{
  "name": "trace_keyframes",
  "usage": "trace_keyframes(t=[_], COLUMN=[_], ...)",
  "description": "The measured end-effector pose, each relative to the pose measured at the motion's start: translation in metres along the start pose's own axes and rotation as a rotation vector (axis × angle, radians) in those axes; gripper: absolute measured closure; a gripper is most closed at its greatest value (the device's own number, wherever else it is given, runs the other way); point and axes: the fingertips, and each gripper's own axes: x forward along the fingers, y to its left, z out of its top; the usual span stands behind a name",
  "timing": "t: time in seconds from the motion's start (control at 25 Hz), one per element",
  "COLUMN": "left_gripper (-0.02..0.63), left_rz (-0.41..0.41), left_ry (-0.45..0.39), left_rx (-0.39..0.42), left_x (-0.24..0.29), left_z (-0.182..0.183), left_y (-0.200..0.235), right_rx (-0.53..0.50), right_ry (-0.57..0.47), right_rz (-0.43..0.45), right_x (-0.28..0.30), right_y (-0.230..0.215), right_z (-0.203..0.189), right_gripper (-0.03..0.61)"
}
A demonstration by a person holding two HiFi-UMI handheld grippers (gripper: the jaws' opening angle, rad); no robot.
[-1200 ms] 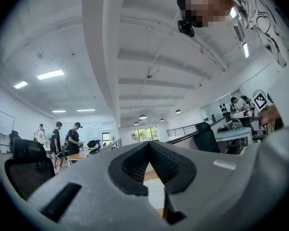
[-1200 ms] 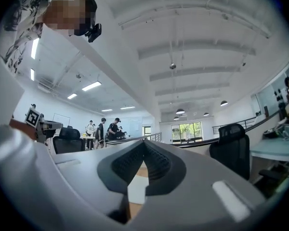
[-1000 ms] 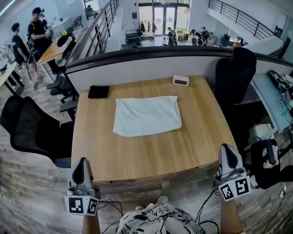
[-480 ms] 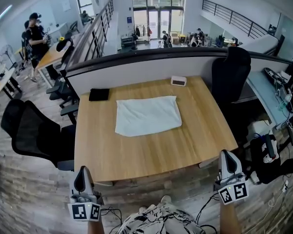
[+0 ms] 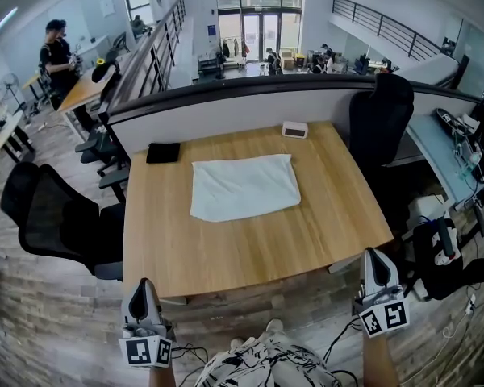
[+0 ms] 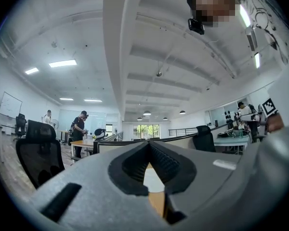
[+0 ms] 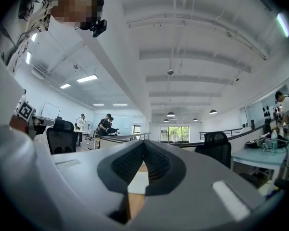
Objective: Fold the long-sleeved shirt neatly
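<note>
**A:** Two tools, one in each hand, and neither is over the worktop [image 5: 226,252]. The left tool [image 5: 143,285] hangs off the near edge on the left. The right tool [image 5: 374,255] is off the near right corner.

**B:** Are they holding anything?

**A:** No. Look along the left tool [image 6: 149,144]: its ribbed jaws are pressed together at the tips, with nothing between them. The right tool [image 7: 144,143] is the same, closed tip to tip and empty.

**B:** And the shirt?

**A:** The white shirt [image 5: 244,186] lies folded into a flat pad in the middle of the worktop, a little toward the far side. It's well apart from both tools.

**B:** What else is up there?

**A:** A flat black case [image 5: 163,152] near the far left corner. There's also a small white box [image 5: 294,129] at the far edge, just beyond the shirt's far right corner. Neither touches the cloth.

**B:** And around it?

**A:** A black office chair [image 5: 52,220] stands off the left side and a second chair [image 5: 381,119] by the far right corner. A grey partition [image 5: 242,107] runs along the far edge.
</note>
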Motion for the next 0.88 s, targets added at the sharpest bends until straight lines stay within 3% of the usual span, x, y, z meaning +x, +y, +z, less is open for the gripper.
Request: trace_keyframes(t=[0.88], left_gripper=[0.609], left_rz=[0.013], left_ry=[-0.021], left_rx=[0.03], left_x=[0.013], left_z=[0.012], left_y=[0.001], right_rx=[0.01], right_ry=[-0.004], right_rz=[0.049], right_x=[0.028], right_y=[0.008], right_z=[0.002], right_gripper=[0.571])
